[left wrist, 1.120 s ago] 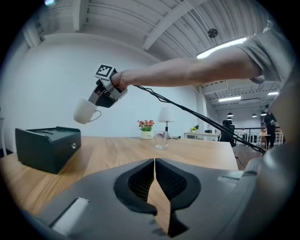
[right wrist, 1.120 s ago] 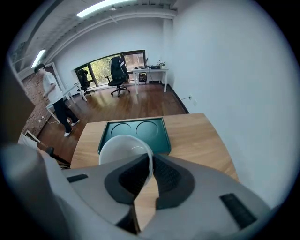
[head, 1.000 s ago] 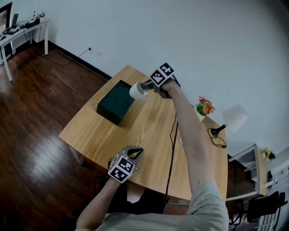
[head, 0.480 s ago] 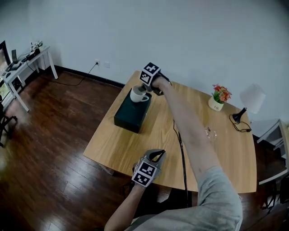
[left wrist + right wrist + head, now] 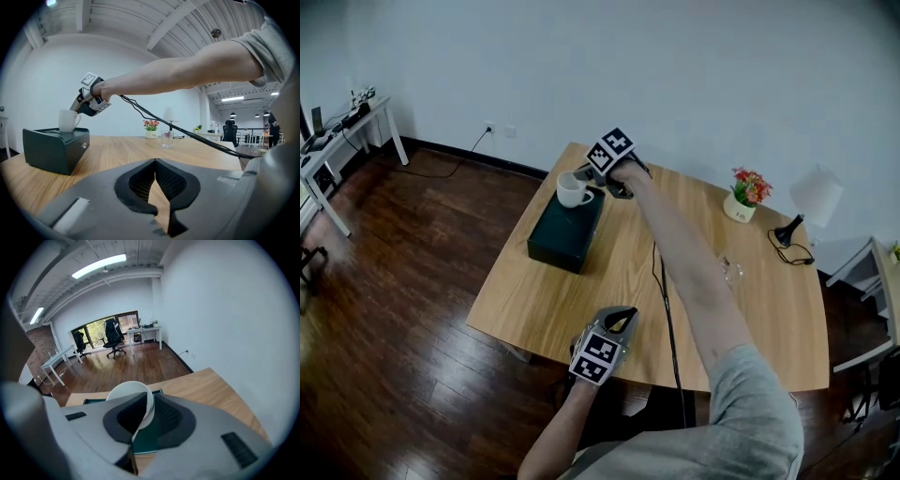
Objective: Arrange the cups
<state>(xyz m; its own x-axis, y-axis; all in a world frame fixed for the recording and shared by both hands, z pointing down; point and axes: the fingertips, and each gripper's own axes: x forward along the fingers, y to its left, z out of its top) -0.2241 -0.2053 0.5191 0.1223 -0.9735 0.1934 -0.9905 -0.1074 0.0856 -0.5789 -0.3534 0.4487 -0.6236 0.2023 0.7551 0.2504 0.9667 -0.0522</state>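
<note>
A white cup (image 5: 572, 190) stands upright on the dark green box (image 5: 565, 230) at the table's far left, and it also shows in the left gripper view as the cup (image 5: 68, 120) on the box (image 5: 54, 147). My right gripper (image 5: 592, 181) reaches down to its handle side. In the right gripper view the cup's rim (image 5: 132, 394) runs between the jaws of the right gripper (image 5: 137, 427). Those jaws have just been opening and stand slightly open around it. My left gripper (image 5: 624, 317) hovers at the table's near edge, shut and empty (image 5: 154, 185).
A clear glass (image 5: 731, 272) stands mid-table to the right, with a flower pot (image 5: 742, 201) and a white lamp (image 5: 809, 200) behind it. A black cable (image 5: 660, 272) trails across the tabletop (image 5: 581, 291). Dark wood floor surrounds the table.
The right gripper carried the cup left and down from above the table onto the box top. The cup went from lying sideways in the grip to standing upright. The left gripper stayed put.
</note>
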